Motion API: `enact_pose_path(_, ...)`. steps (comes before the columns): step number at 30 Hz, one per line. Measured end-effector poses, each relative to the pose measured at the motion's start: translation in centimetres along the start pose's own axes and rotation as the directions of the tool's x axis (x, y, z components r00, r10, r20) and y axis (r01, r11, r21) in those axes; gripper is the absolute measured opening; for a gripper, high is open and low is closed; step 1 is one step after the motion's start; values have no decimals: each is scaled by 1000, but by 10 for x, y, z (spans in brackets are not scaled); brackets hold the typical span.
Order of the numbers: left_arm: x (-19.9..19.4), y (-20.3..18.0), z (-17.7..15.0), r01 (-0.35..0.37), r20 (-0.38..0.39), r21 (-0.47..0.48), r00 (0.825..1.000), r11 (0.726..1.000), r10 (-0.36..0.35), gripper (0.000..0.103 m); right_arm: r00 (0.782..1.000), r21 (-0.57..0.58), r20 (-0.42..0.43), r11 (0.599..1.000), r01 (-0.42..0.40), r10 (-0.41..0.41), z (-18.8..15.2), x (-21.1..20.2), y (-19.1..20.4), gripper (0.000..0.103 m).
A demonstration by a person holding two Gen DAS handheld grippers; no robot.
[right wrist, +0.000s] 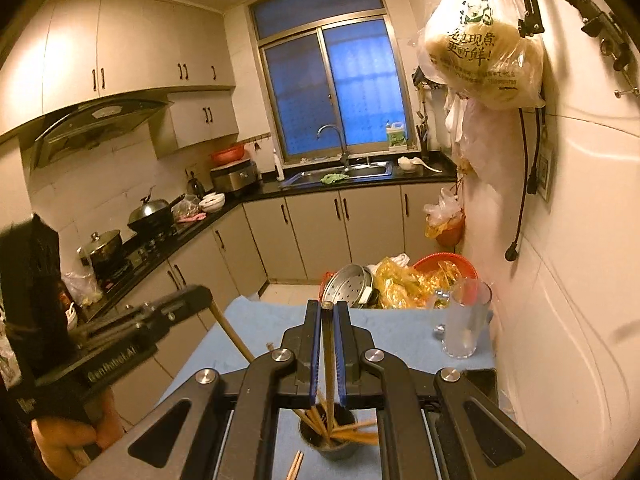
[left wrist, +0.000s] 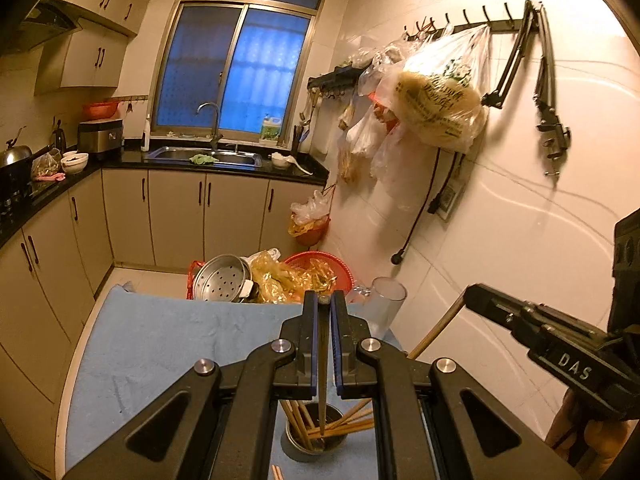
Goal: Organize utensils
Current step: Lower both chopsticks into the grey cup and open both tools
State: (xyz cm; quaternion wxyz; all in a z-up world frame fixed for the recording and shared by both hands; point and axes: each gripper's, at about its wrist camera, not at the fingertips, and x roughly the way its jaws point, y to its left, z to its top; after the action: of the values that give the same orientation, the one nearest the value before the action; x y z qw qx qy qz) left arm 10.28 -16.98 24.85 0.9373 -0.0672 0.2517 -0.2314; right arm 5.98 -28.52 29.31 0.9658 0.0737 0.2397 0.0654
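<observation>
Left wrist view: left hand-held gripper clamps 1 chopstick above the cup; right hand-held gripper clamps another chopstick.

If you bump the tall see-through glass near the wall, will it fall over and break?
Probably it tips easily: the glass is tall and narrow, and it looks empty, so likely light. It stands on a soft blue cloth, which may make it wobbly. It sits close to the table's far corner, so a tumble might send it off and perhaps crack it.
</observation>
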Motion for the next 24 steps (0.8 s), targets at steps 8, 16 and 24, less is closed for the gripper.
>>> enact_pose_path(8,31,12,-13,-29,-6,-23,1000,999,28,6,1000,18,-10,1000,8,-7,-7,32,-12,7)
enact_pose_path(16,42,11,-22,-47,-20,11,999,999,47,6,999,-3,-51,1000,4,-4,-25,52,-10,7)
enact_pose_path(24,56,-1,-42,-32,-81,73,996,997,38,7,995,-25,-92,999,22,-24,-44,67,-3,7)
